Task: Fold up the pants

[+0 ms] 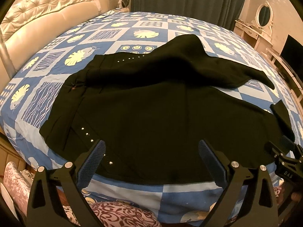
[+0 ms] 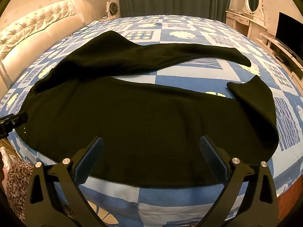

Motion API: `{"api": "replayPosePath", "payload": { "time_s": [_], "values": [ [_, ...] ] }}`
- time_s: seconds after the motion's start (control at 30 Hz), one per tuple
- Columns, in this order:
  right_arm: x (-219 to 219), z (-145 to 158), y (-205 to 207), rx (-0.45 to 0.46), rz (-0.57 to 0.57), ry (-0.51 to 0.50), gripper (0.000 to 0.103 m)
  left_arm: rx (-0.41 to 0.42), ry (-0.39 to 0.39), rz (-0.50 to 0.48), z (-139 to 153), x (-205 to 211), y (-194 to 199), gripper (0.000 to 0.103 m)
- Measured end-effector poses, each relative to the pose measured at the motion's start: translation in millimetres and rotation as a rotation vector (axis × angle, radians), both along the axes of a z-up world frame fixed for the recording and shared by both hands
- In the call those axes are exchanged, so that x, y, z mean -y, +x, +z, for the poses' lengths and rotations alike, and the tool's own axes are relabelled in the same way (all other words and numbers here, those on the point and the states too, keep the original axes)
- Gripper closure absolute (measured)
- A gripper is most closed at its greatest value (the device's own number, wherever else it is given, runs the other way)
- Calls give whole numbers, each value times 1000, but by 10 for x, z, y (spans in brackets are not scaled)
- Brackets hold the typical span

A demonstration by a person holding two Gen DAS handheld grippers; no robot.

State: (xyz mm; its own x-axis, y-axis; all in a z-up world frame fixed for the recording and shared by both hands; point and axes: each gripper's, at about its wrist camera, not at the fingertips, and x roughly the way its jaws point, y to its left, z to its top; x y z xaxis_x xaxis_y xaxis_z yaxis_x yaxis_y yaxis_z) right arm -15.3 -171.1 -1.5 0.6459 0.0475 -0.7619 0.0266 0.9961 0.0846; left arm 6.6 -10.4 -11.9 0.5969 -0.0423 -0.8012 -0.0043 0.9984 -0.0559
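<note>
Black pants lie spread across the blue patterned bed cover, waist at the left with small silver studs, two legs running right. The near leg's cuff is folded back; the far leg lies apart from it. My left gripper is open and empty, above the near edge of the pants by the waist. My right gripper is open and empty, above the near leg's front edge. The right gripper shows at the right edge of the left wrist view, and the left gripper at the left edge of the right wrist view.
A tufted cream headboard stands at the left. Dark curtains hang behind the bed. A white dresser with oval mirror and a TV stand at the right. Patterned pillows lie below the bed's near edge.
</note>
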Motion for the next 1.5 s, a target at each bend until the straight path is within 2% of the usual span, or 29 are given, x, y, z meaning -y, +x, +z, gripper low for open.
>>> {"api": "replayPosePath", "payload": {
  "time_s": [1.5],
  "values": [
    [62, -10, 20, -14, -11, 12, 2, -5, 1, -10, -18, 49, -33, 5]
  ]
}}
